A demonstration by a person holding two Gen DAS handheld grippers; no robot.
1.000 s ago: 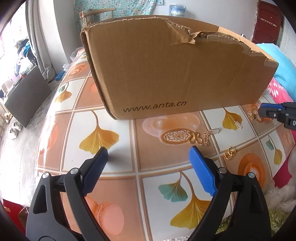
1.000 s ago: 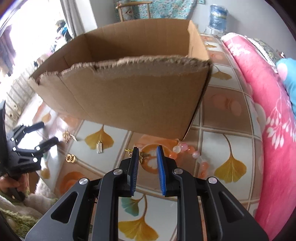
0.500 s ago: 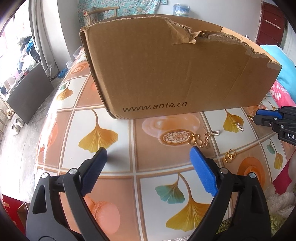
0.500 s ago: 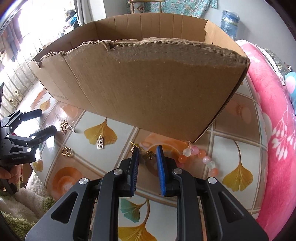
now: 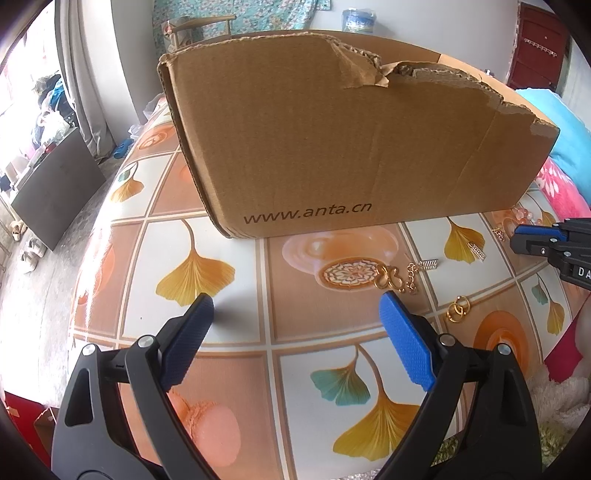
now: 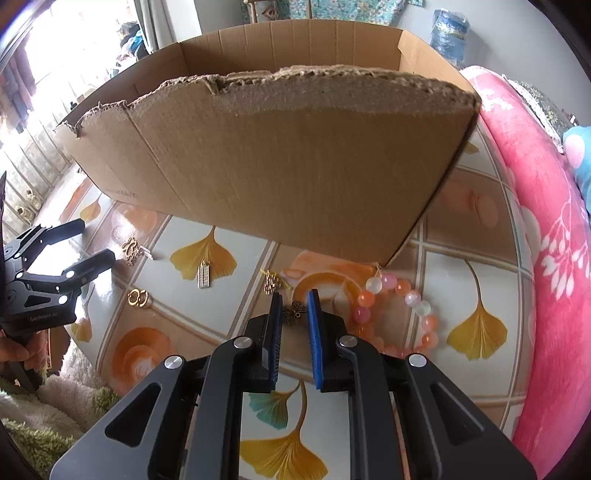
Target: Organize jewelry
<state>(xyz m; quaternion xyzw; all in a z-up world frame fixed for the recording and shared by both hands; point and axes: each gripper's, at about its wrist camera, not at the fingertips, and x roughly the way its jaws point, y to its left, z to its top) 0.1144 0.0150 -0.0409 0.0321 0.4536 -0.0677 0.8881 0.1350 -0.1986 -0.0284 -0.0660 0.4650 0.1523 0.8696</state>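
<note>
butterfly charm (image 6: 294, 312) lies flat on the tablecloth (image 6: 461, 280), lower centre, wings slanting upper-right | sits between the right gripper (image 6: 294, 303) tips — jaws closing, not yet pinching | left gripper (image 5: 295, 317) spread wide, empty

Lived-in room of a home. Tabletop (image 5: 229, 332) under ginkgo-leaf printed oilcloth; pink floral bedding (image 6: 546, 236) beside it; curtain (image 5: 79, 74) at a bright window; wooden chair (image 5: 201, 27), water bottle (image 6: 448, 29), shoes (image 5: 29, 254) on the floor, dark red door (image 5: 535, 48).
</note>
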